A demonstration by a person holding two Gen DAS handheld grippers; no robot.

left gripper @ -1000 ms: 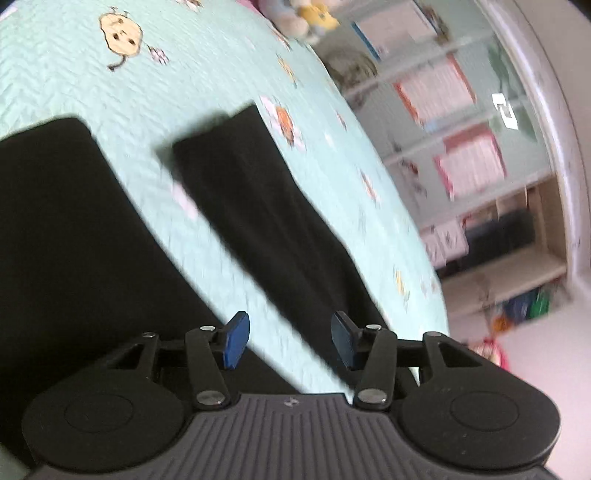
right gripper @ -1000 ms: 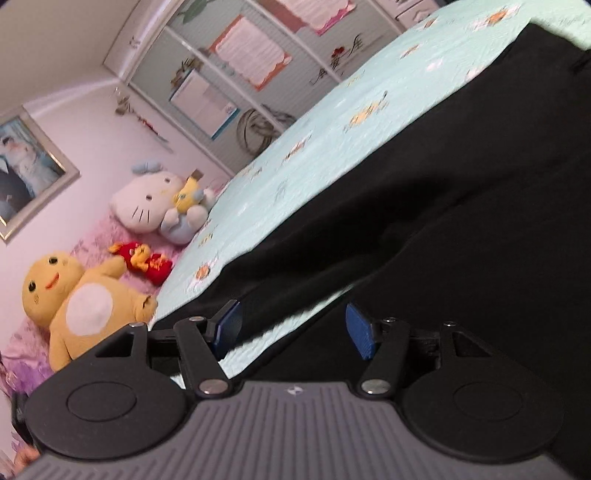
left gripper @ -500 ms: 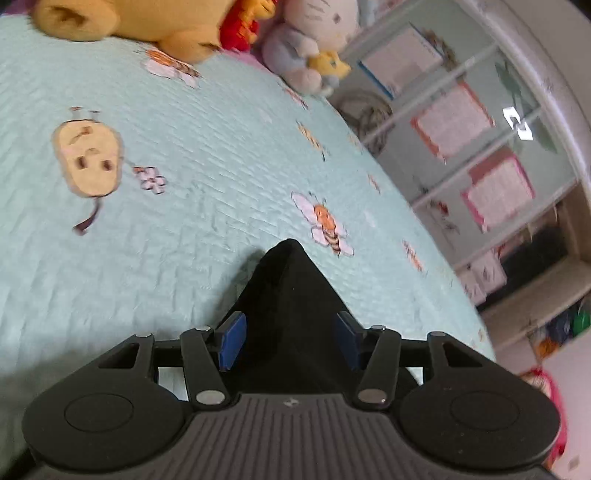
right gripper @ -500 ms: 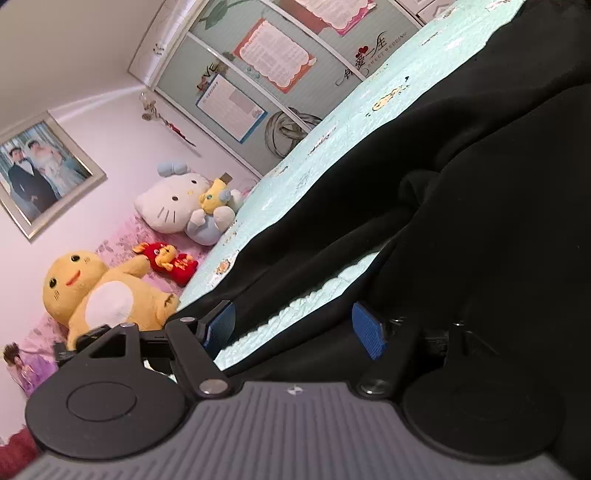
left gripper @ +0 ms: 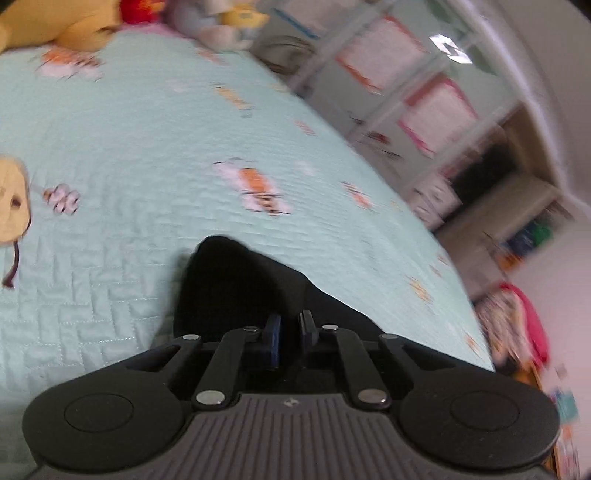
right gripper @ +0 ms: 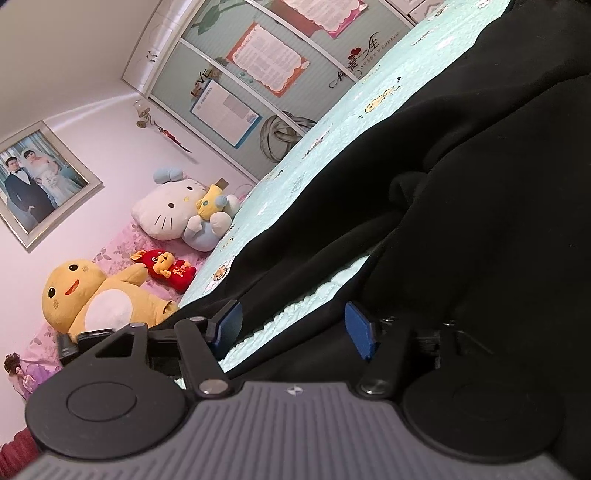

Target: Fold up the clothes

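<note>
Both wrist cameras skim low, close over the bedspread (left gripper: 147, 147), sharing it.

Soft even daylight, no glare; left wrist view motion-blurred, right wrist view sharp; fisheye bending edges; black garment (right gripper: 461, 206) detailless.

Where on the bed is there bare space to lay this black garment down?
The quilt lies bare between the black garment and the plush toys at the head. A narrow bare strip runs between two garment parts. The toys' end is crowded.
</note>
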